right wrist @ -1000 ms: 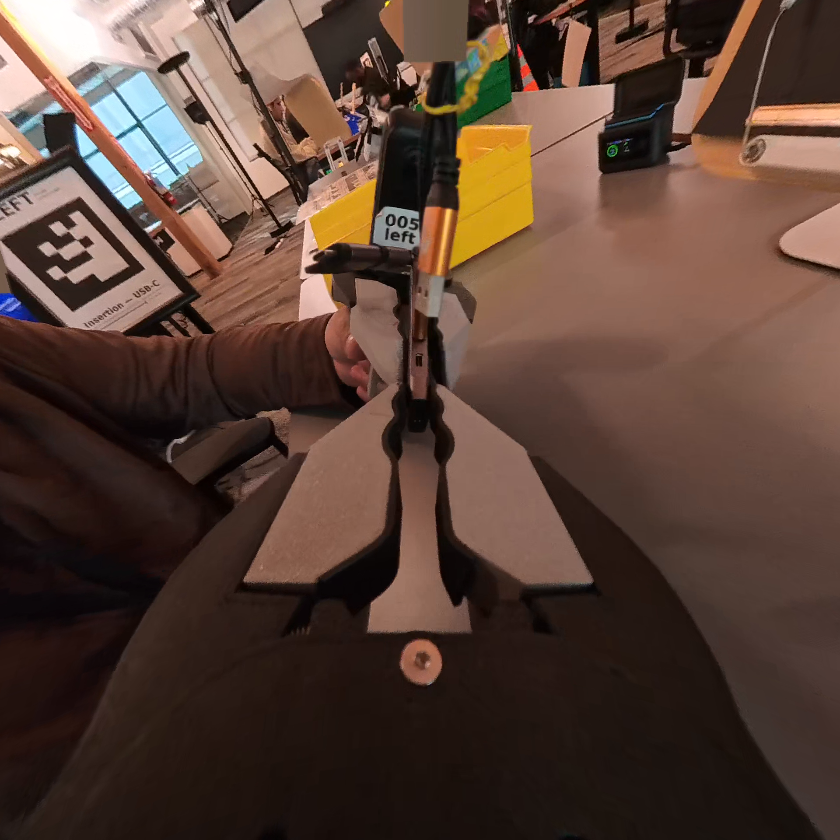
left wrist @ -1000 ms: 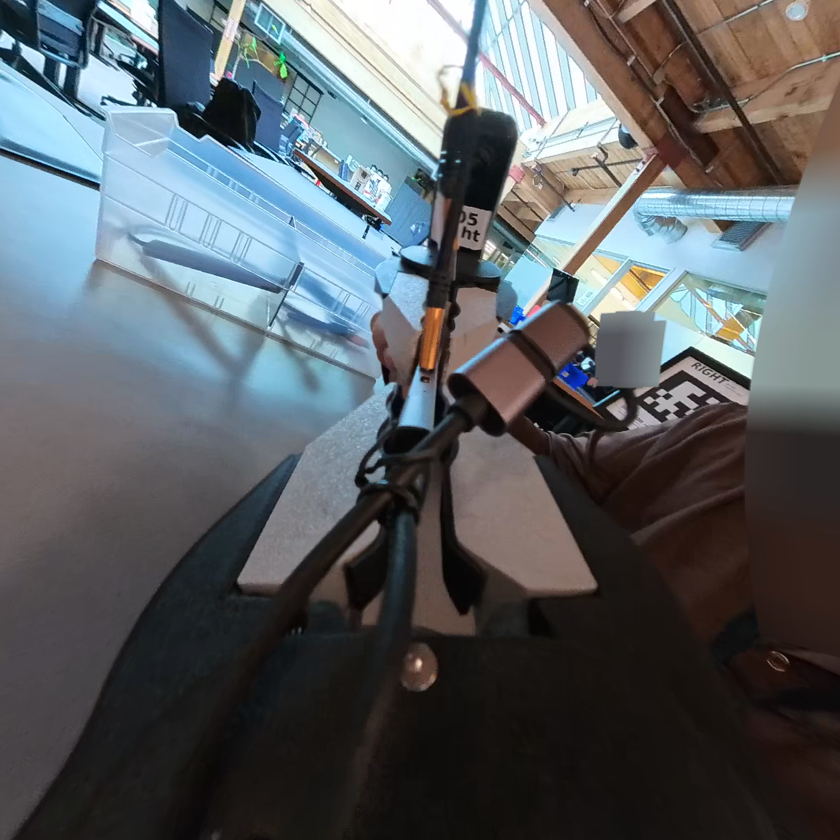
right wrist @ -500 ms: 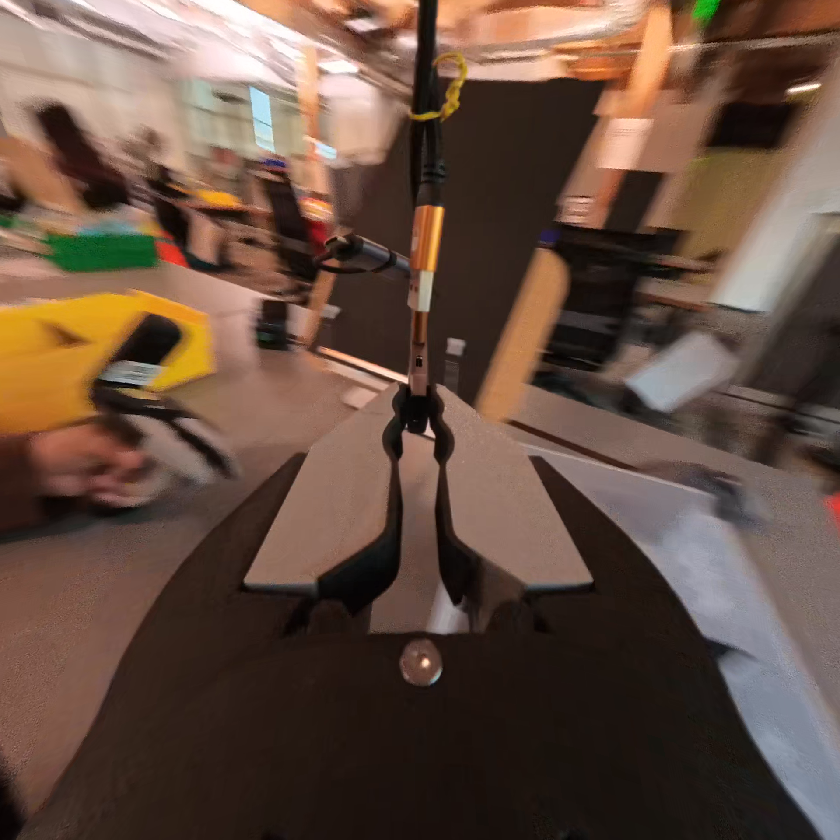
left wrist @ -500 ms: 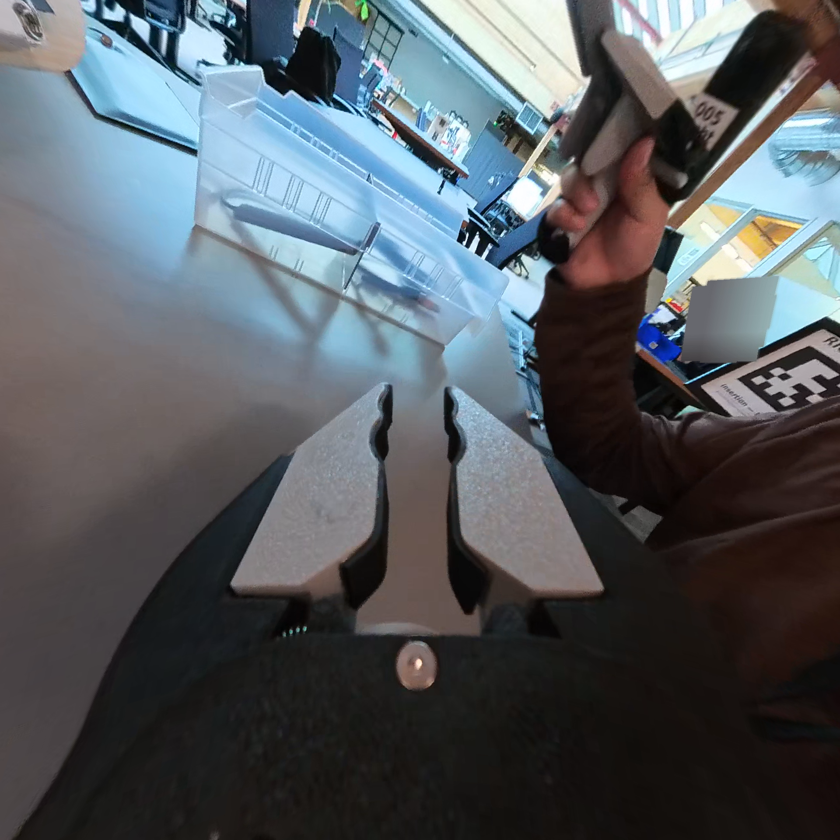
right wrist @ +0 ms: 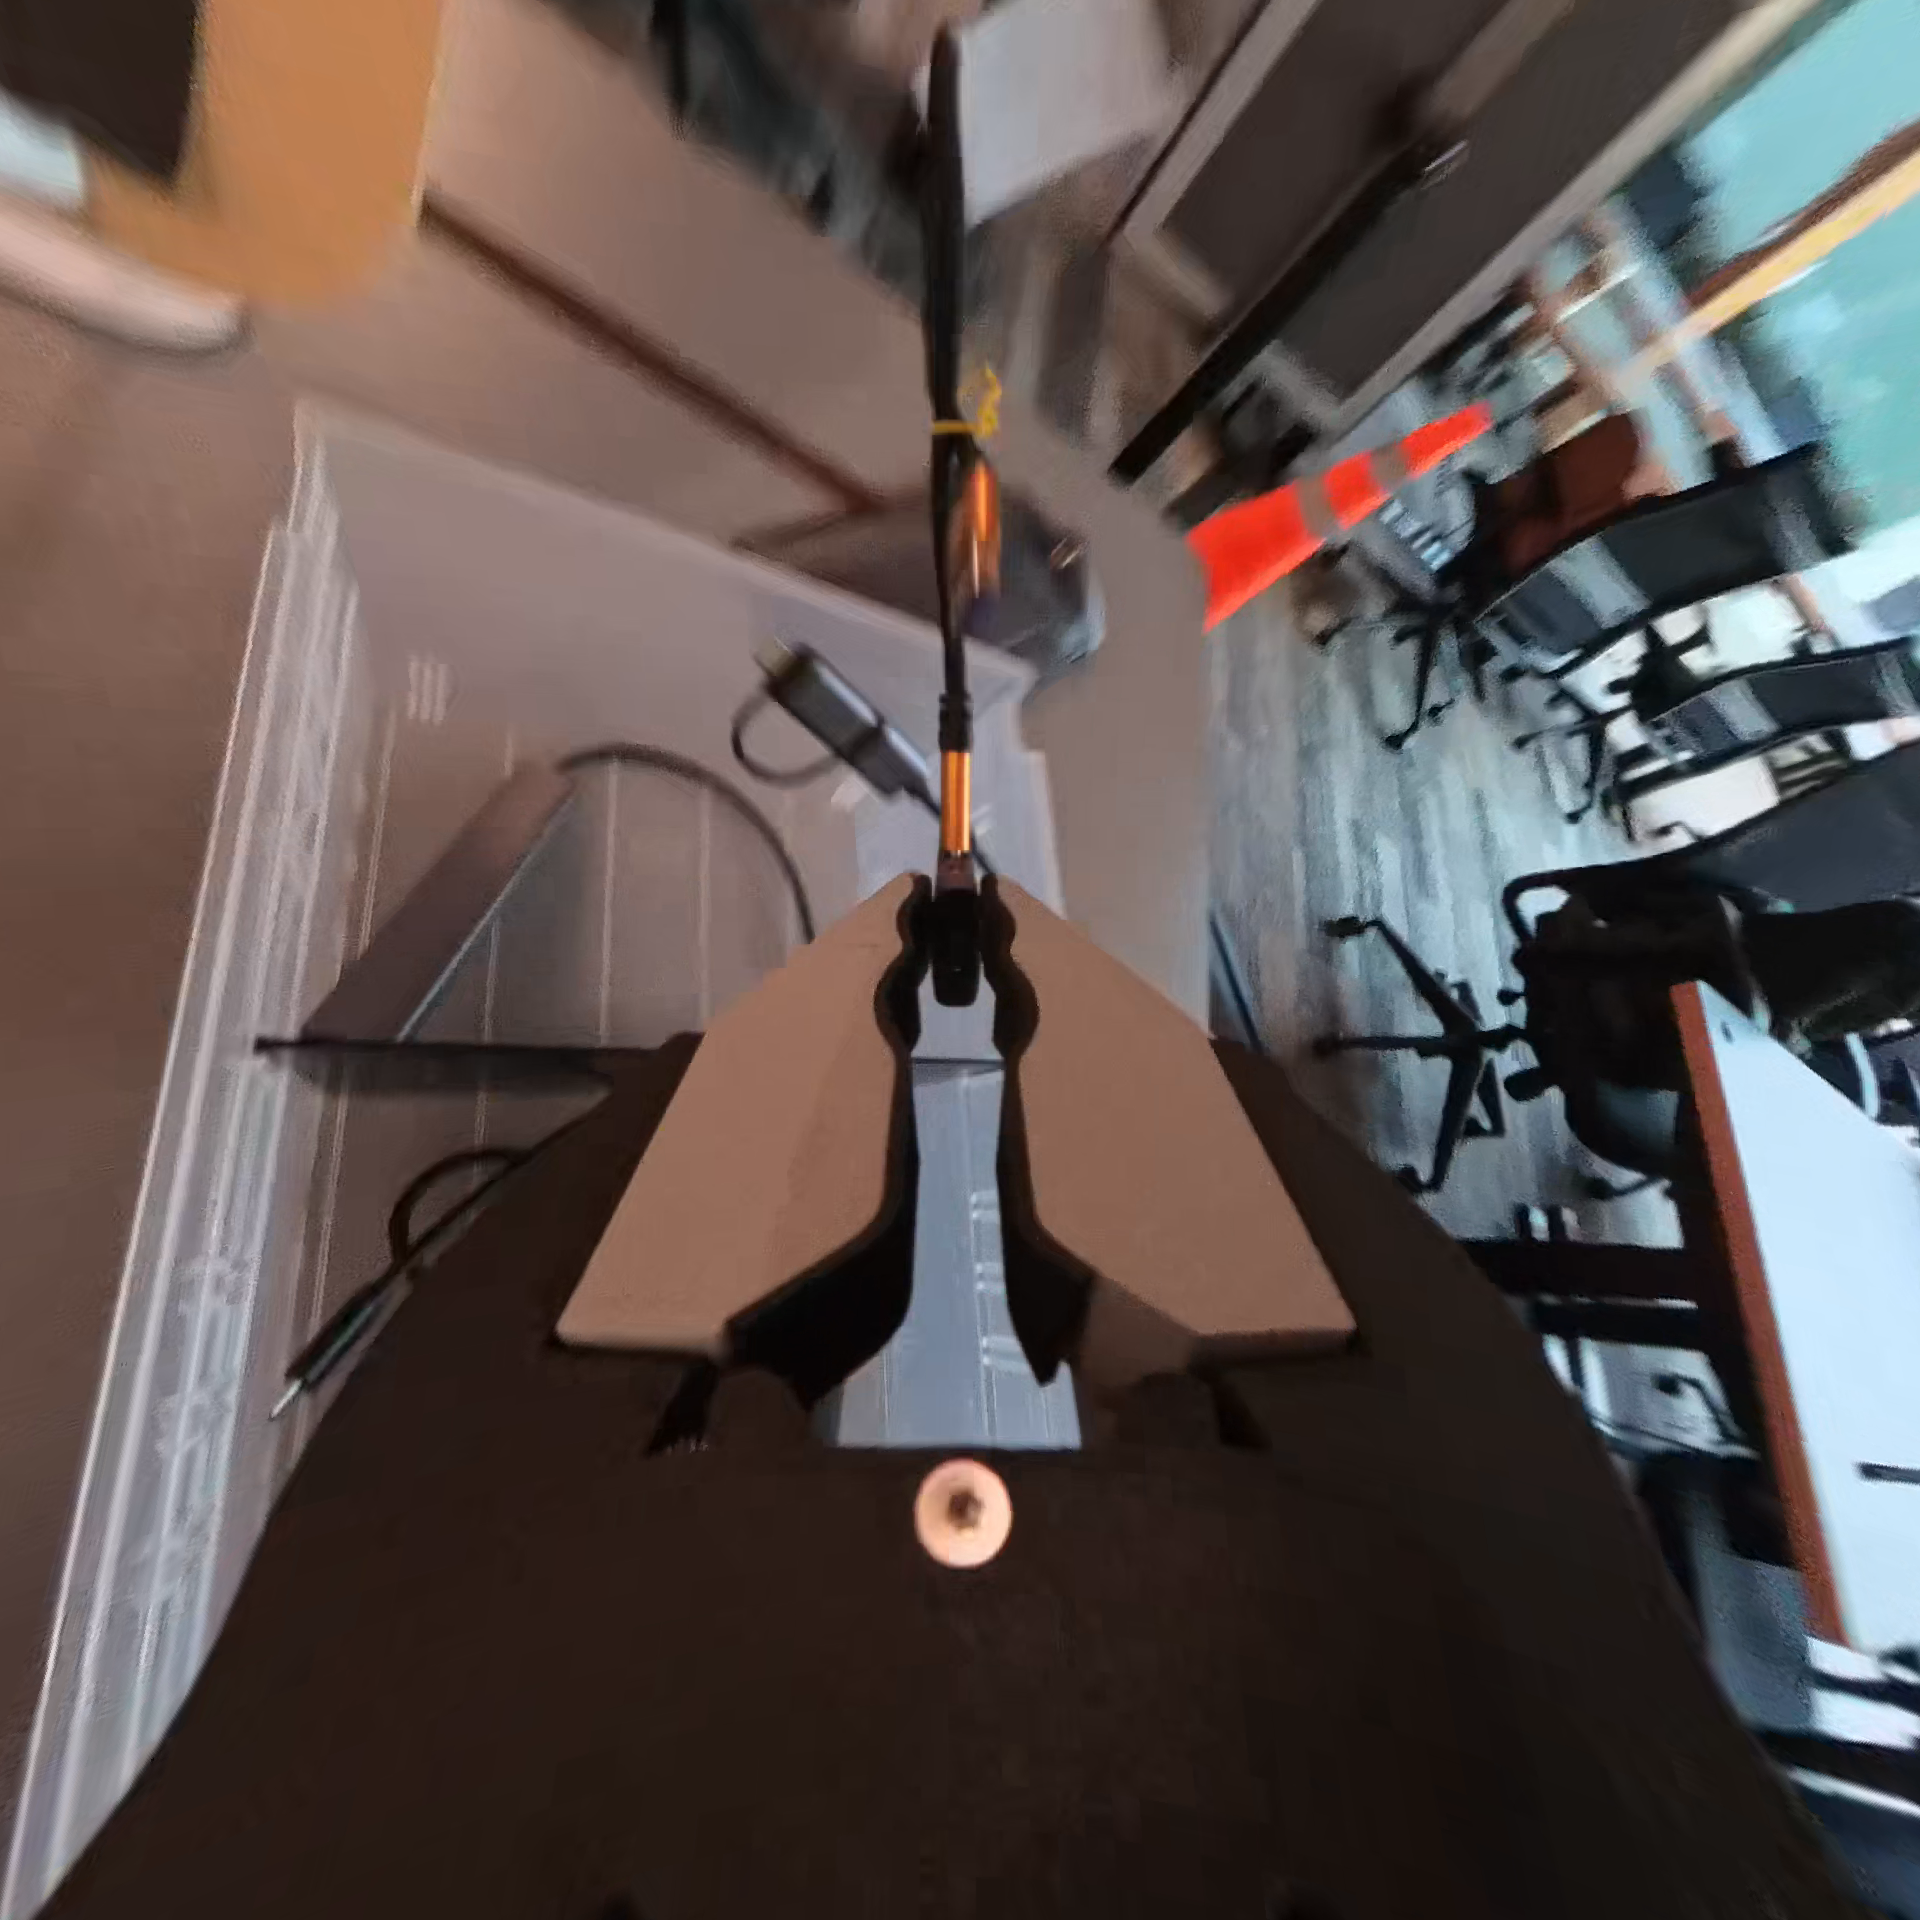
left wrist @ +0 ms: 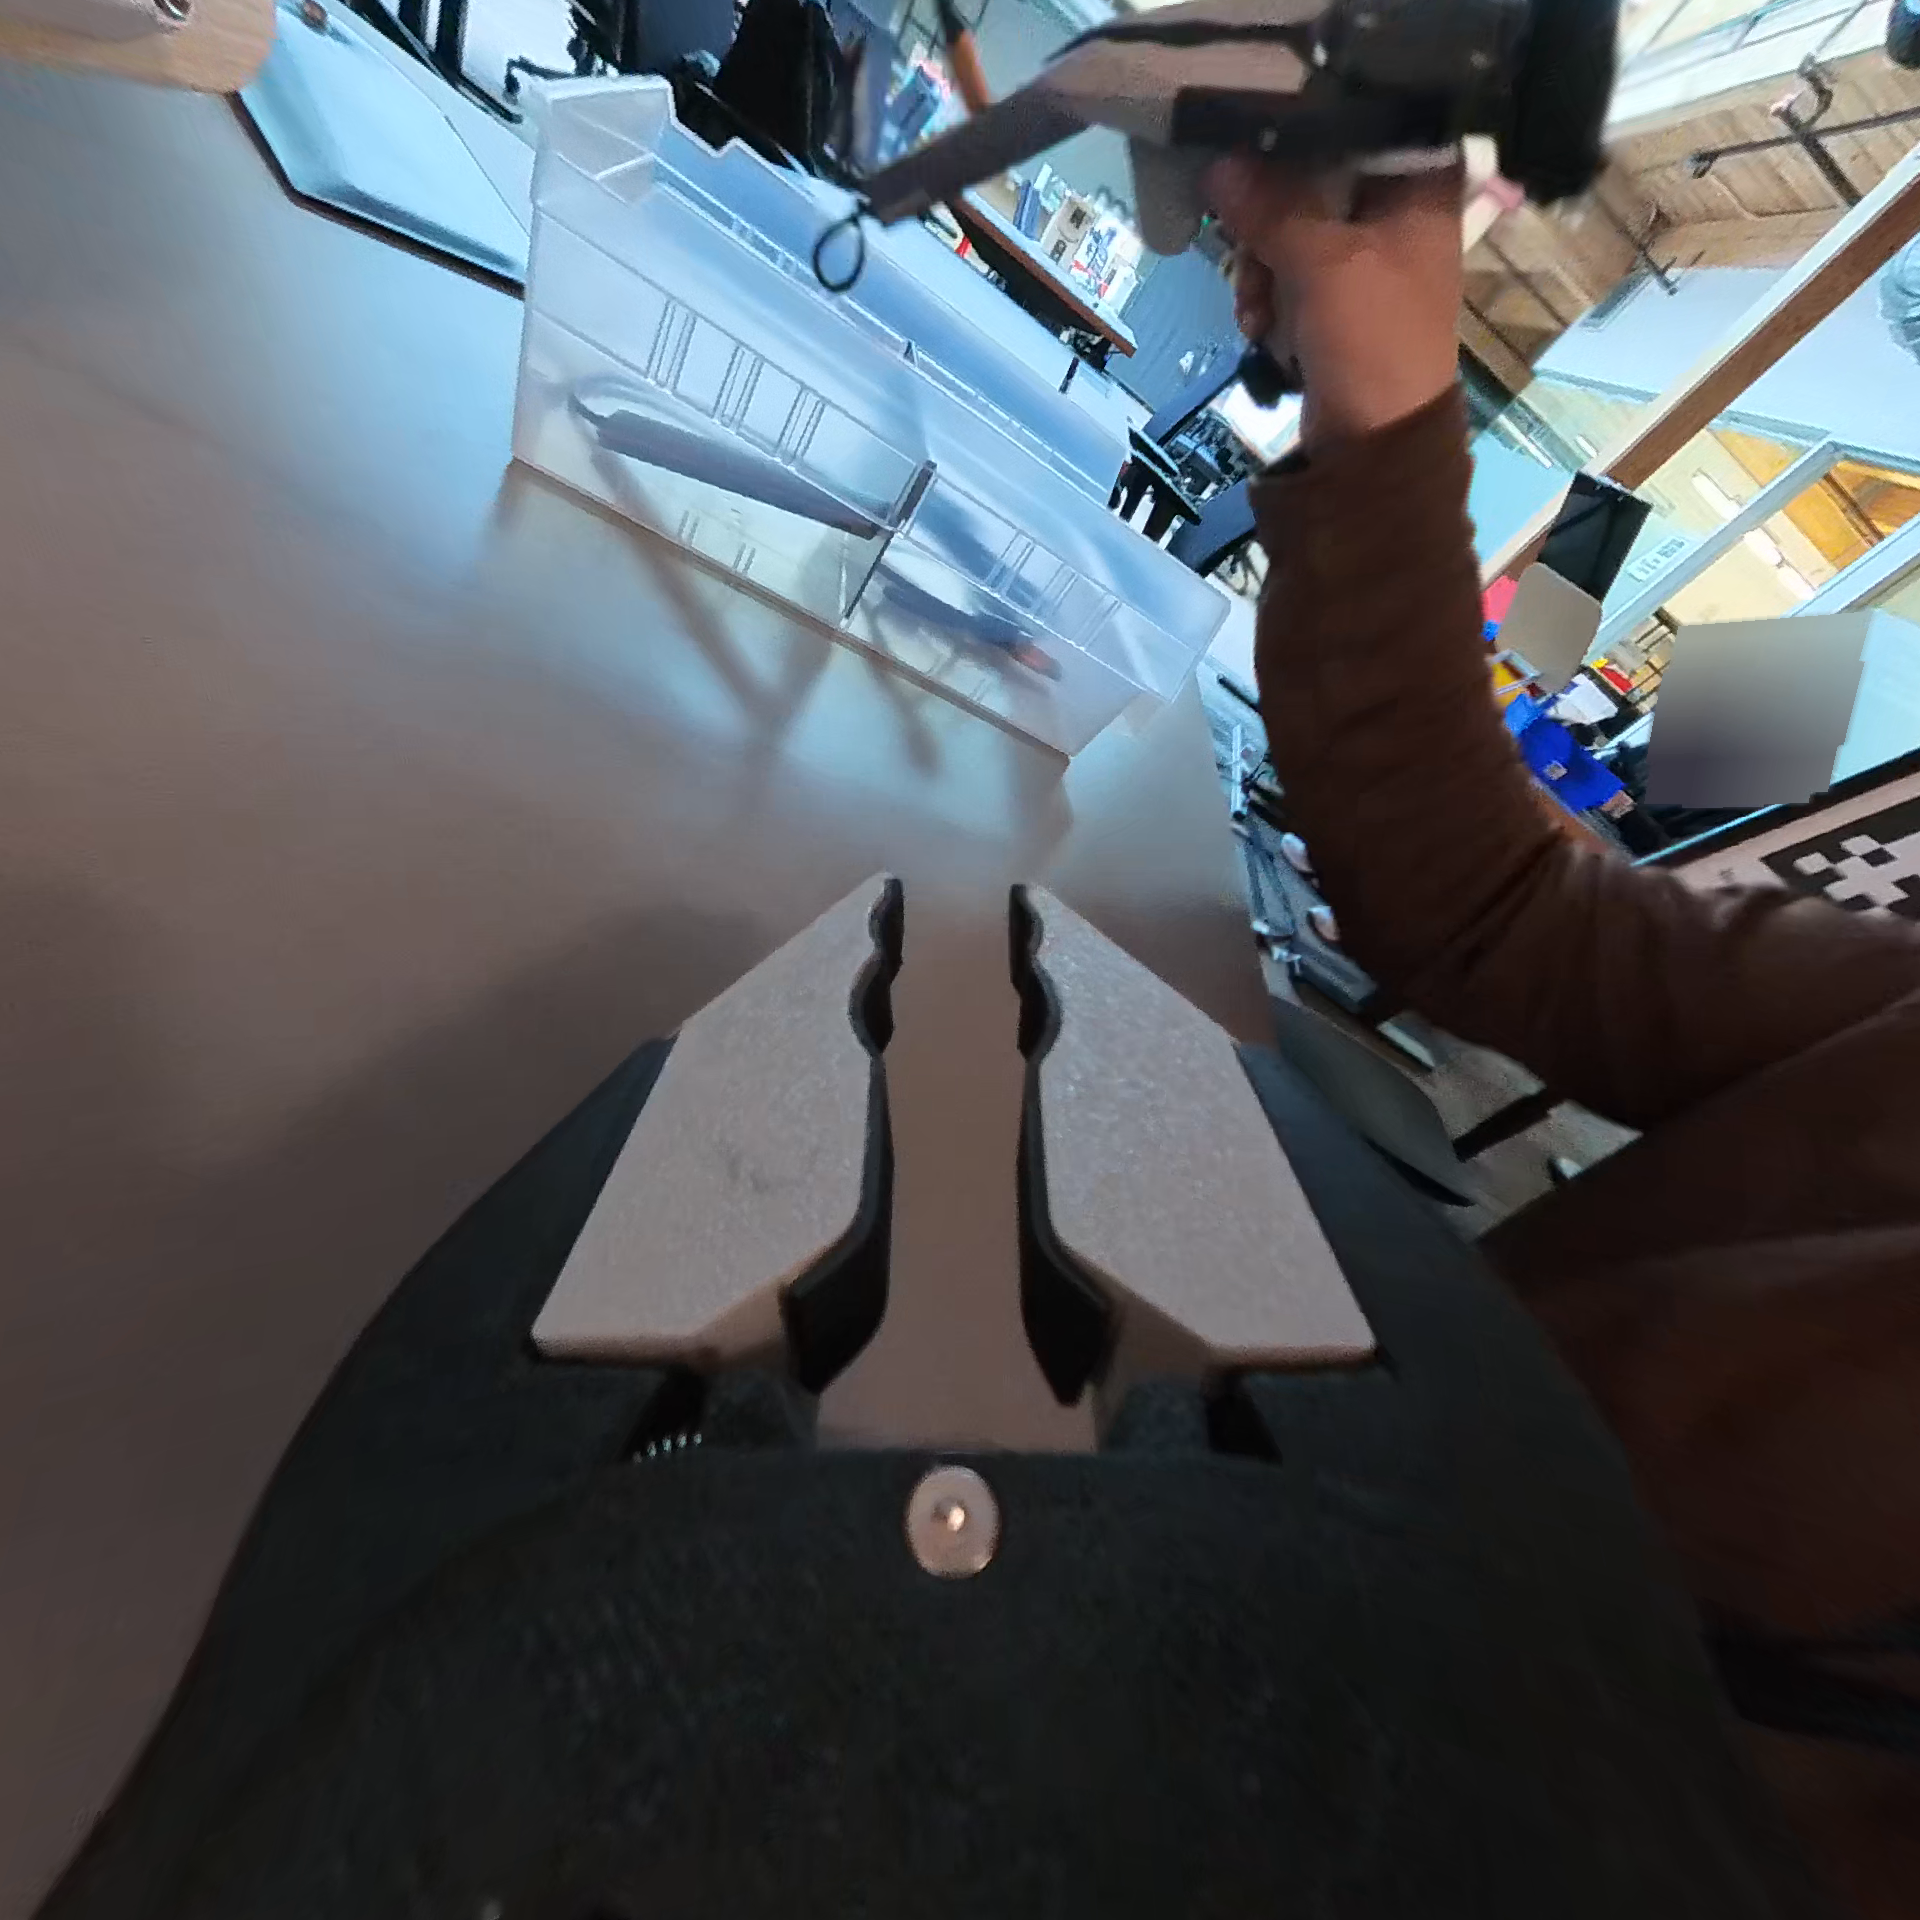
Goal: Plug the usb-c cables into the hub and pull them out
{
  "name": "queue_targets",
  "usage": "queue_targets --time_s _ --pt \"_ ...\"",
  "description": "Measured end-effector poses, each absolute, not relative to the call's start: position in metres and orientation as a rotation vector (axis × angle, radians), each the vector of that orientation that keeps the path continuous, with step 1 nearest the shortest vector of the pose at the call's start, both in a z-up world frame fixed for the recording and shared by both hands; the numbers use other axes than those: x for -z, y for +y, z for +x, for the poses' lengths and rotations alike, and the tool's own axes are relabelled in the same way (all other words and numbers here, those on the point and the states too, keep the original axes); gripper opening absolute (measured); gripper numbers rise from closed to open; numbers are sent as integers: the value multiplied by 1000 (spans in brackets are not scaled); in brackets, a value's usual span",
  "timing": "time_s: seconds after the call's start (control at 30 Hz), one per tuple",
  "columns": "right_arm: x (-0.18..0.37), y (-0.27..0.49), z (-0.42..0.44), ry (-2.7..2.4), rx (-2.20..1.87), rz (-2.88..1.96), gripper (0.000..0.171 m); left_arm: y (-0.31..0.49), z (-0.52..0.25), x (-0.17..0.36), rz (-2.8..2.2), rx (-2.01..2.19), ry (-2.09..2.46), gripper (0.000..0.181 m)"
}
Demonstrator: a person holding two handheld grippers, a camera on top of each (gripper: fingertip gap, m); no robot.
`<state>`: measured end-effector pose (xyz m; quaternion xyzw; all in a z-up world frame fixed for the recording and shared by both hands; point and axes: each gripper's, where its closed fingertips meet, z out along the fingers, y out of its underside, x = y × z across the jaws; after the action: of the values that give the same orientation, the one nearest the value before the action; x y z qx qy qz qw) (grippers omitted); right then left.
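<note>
Two tongs: my left gripper (left wrist: 954, 914) is apart, holding nothing, low over the table (left wrist: 312, 831). My right gripper (right wrist: 954, 914) is clamped on the cable (right wrist: 956, 769) plug, above the clear bin (right wrist: 312, 727). Risk: dangling cable swings and snags the bin wall, or slips out. Bin holds the hub (right wrist: 842, 717) and another cable (right wrist: 343, 1340).
</note>
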<state>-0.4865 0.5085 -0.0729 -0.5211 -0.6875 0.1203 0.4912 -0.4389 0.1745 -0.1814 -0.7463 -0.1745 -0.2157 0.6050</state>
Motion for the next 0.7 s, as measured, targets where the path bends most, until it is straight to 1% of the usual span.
queue_targets --time_s 0.07,0.13,0.23,0.3,0.37,0.5,0.53,0.57,0.67,0.7 --pt "99 503 -501 -1829 -131 -1263 8 175 -440 187 -1766 471 -406 13" --pt "123 495 -513 -1953 12 -1216 9 177 -437 190 -1794 456 -390 14" --pt "173 470 -513 -2221 114 -1261 17 177 -434 191 -1818 431 -364 14" --pt "193 460 -514 -2312 159 -1264 19 177 -434 192 -1831 422 -359 14" --pt "202 460 -518 -2340 162 -1277 21 176 -434 193 -1832 425 -365 15" --pt "210 453 -519 -2429 -8 -1422 21 176 -432 195 -1845 448 -365 16" --pt "212 450 -517 -2466 -52 -1467 12 177 -431 196 -1849 450 -361 16" --pt "214 448 -516 -2491 -98 -1515 10 177 -430 196 -1854 452 -356 16" --pt "215 449 -516 -2521 -179 -1612 9 178 -427 197 -1869 455 -342 17" --pt "214 453 -515 -2511 -172 -1640 4 178 -426 197 -1869 457 -339 17"
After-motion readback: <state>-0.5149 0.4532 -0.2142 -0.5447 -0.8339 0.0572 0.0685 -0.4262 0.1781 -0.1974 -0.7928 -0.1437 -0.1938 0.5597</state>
